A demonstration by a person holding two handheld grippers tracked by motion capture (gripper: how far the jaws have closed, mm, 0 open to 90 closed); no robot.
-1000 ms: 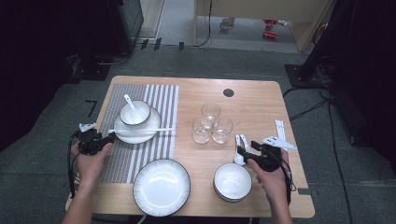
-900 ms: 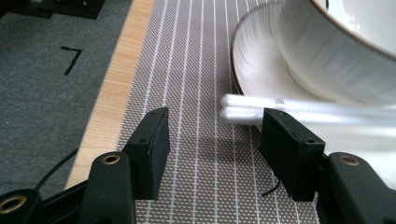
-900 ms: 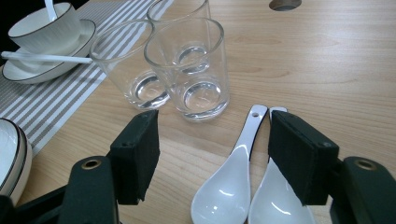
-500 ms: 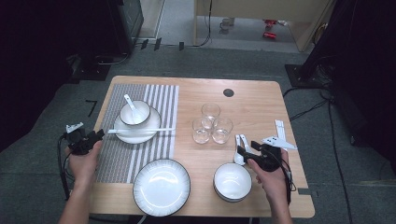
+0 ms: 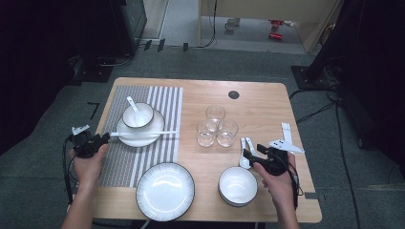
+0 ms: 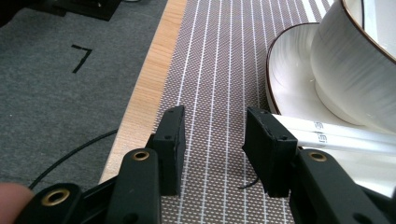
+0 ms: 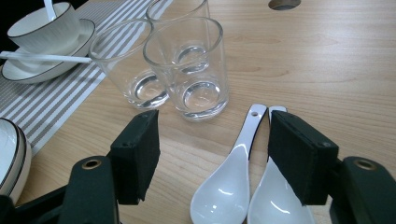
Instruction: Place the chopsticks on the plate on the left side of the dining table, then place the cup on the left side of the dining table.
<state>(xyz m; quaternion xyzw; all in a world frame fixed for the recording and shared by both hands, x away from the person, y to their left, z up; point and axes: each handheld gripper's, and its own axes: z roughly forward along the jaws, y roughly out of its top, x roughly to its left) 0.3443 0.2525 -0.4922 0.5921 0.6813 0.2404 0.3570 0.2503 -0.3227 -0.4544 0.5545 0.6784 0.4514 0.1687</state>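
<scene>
The left hand-held gripper (image 6: pixel 212 140) is held open and empty beside the chopsticks (image 6: pixel 345 135) resting on the saucer (image 6: pixel 292 79); its jaws have just been opening. The right hand-held gripper (image 7: pixel 212 154) is held open over two spoons (image 7: pixel 233 182) on the worktop (image 7: pixel 327 60).

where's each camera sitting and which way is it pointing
High view: above the person's side, looking forward and down on the table; both forearms, left hand-held gripper and right hand-held gripper show.
Left gripper view: rides the left hand-held gripper, looking along open jaws over the striped mat toward the chopsticks.
Right gripper view: rides the right hand-held gripper, open jaws over two white spoons, facing the glasses.
Shared: the bowl on its plate appears in both gripper views.
</scene>
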